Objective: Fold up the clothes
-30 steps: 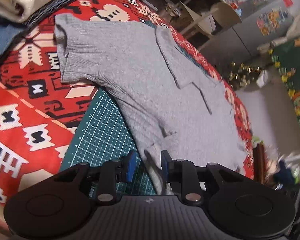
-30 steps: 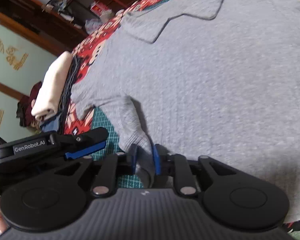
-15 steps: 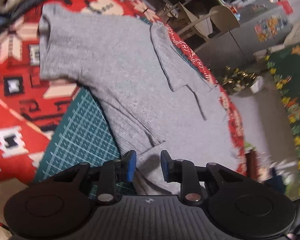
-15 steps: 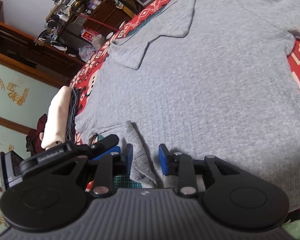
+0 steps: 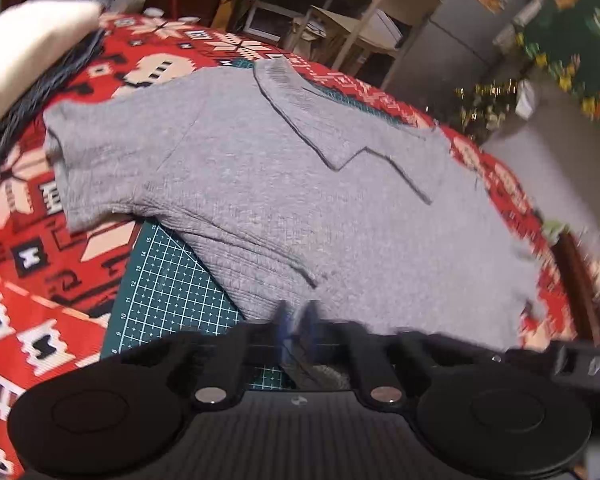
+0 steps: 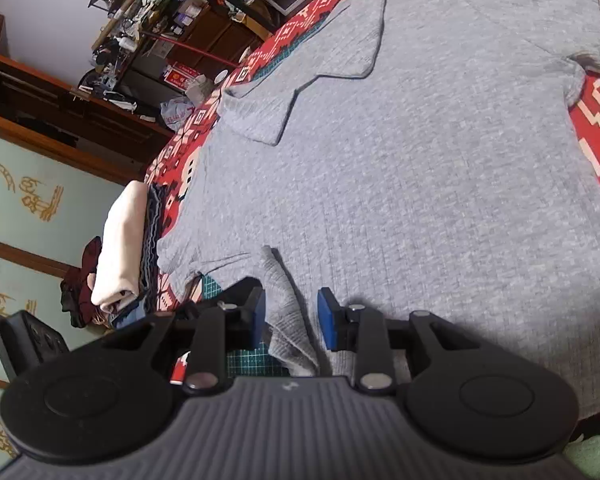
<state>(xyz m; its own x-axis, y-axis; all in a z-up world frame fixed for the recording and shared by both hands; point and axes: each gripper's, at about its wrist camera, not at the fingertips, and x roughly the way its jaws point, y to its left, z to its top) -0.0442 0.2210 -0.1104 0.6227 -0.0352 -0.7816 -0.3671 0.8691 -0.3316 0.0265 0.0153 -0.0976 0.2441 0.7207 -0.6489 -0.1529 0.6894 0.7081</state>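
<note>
Grey shirt (image 5: 300,184) flat, barely folded. Your left claw (image 5: 296,326) pinching hem; right claw (image 6: 291,318) spread, hem flap between, not pressed. Most folds left.

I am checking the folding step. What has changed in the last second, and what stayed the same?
The left gripper closed on the shirt hem. The right gripper let go: it is open, the folded hem loose between its pads. The shirt stays flat on the red cloth, the folded pile unmoved.
</note>
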